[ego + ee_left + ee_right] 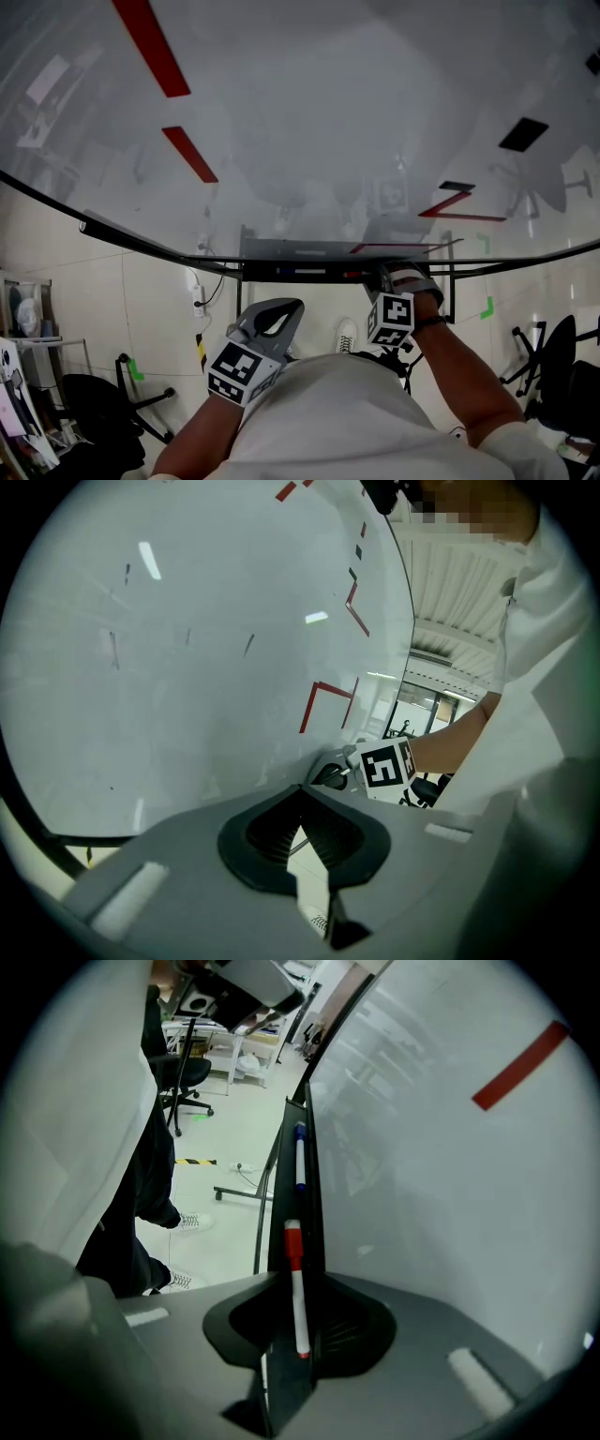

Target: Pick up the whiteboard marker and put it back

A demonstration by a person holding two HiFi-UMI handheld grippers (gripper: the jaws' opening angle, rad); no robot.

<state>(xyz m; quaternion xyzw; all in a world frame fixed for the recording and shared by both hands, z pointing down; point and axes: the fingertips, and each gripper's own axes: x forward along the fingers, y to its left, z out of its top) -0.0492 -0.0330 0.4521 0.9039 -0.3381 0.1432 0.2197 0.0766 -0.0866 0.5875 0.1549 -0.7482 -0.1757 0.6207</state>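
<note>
whiteboard marker lying on tray, between right tool parted jaws, left tool slightly open

A large white glossy whiteboard stands before me, with a long dark metal tray along its lower edge. On that tray a white whiteboard marker with a red cap lies lengthwise, between the parted jaws of my right gripper. Farther left on the tray lies a white marker with a blue cap. My left gripper hangs left of the right one, back from the board.
</note>
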